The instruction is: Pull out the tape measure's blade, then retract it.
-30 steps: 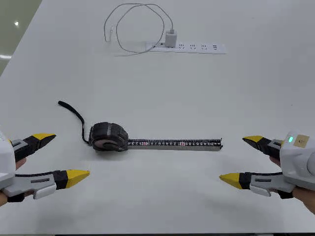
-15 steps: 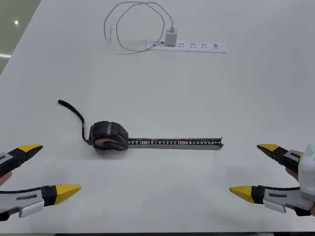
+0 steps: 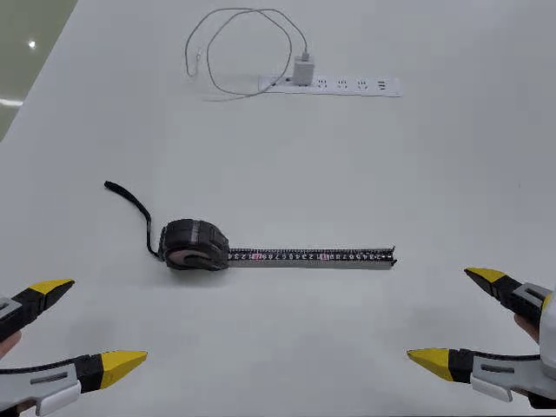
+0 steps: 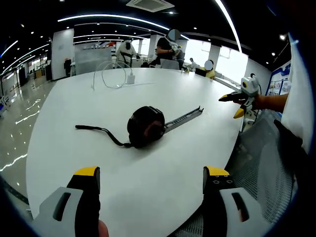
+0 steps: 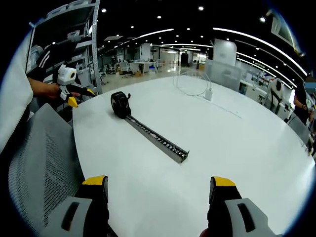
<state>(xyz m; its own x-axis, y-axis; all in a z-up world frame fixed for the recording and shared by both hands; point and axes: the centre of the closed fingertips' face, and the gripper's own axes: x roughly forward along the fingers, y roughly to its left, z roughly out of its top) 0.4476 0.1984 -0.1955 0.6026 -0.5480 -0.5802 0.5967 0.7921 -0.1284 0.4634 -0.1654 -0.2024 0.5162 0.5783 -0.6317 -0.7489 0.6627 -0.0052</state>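
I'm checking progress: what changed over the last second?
The left gripper and right gripper, both open, drew back toward the person, away from the tape measure. Nothing was gripped or released. The blade stayed pulled out on the table.

Dark tape measure [image 3: 193, 245] rests ahead of the left gripper [image 3: 102, 320], well apart; its marked blade [image 3: 308, 256] lies flat, pulled out toward the right gripper [image 3: 440, 313], hooked tip short of it; black strap [image 3: 130, 201] trails beyond

White table [image 3: 417, 165] beneath long ceiling light strips [image 4: 113, 17].
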